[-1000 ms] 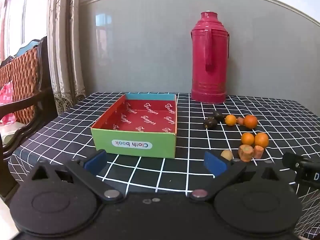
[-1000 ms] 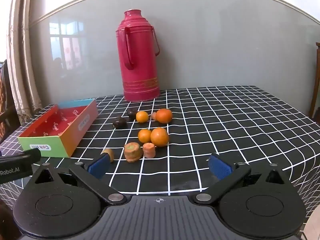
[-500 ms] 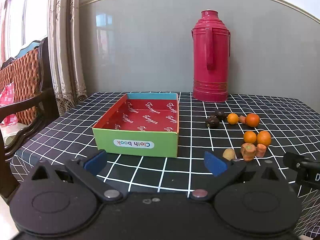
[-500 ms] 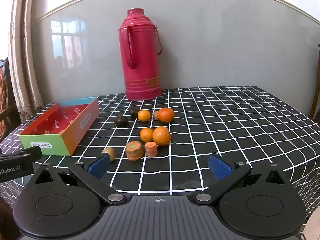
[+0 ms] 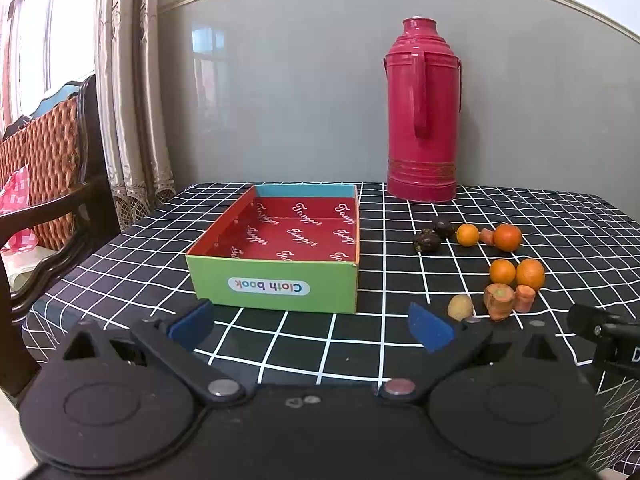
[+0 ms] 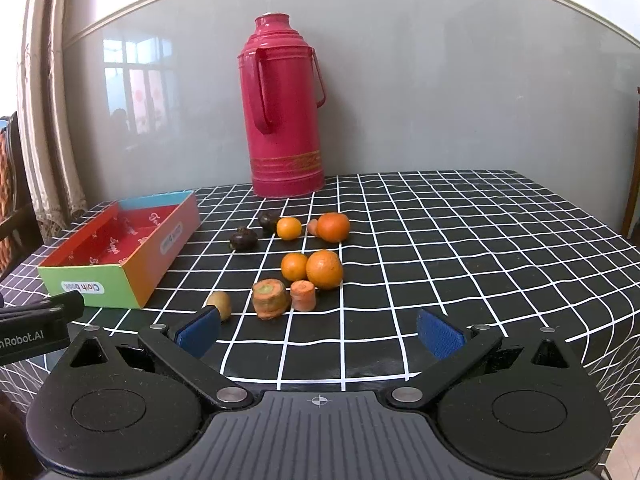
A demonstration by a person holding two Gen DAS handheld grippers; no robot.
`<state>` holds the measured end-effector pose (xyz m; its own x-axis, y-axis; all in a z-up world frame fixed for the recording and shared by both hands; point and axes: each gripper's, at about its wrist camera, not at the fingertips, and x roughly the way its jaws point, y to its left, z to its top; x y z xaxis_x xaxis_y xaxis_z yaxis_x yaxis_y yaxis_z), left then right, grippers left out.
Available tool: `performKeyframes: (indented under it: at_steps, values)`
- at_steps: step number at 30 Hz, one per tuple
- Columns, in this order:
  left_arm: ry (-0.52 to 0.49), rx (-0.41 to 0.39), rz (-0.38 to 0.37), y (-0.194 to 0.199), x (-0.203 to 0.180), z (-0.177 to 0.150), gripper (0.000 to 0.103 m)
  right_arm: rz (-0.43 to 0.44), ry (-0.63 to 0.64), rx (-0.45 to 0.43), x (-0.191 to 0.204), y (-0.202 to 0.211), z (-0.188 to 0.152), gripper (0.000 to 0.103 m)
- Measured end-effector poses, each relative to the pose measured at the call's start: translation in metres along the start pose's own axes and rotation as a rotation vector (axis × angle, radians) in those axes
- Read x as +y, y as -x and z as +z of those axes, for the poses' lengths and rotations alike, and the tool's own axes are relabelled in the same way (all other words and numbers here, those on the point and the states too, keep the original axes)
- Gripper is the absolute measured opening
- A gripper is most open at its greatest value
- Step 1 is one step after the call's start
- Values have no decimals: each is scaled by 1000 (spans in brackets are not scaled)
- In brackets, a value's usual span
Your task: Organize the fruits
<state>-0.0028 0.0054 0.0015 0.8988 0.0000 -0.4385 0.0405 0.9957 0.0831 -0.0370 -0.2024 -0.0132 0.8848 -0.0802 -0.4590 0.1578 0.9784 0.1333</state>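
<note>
Right gripper [image 6: 320,330] is spread wide with nothing between the pads, hovering over the near table edge; left gripper [image 5: 311,326] is the same, wide and empty, facing the box [image 5: 276,286]. Nothing is in the box yet, so I'd judge the sort hasn't started. Fruit sits loose on the checked tablecloth [image 6: 460,240] to the right of the box: small brown fruit [image 6: 219,304] nearest the right gripper's left finger, two carrot chunks [image 6: 271,298] just beside each other, two oranges [image 6: 325,269] touching behind them, then another orange pair with two dark fruits [image 6: 243,238] further back. Risks: round fruit packed this tight means a finger coming down on one likely nudges its neighbour and sends it rolling, possibly off the front edge. Brown fruit is small and close to the edge, easy to knock off. Carrots aren't fruit, so grabbing one would be a mis-sort. Red thermos [image 6: 285,112] stands well behind, low collision risk.
</note>
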Motion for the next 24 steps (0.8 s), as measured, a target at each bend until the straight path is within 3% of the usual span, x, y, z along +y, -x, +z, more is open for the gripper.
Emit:
performKeyframes:
  at_steps: [24]
  values:
    - [-9, -2, 6, 0, -1, 1, 97, 6, 4, 7, 1, -1, -2, 103]
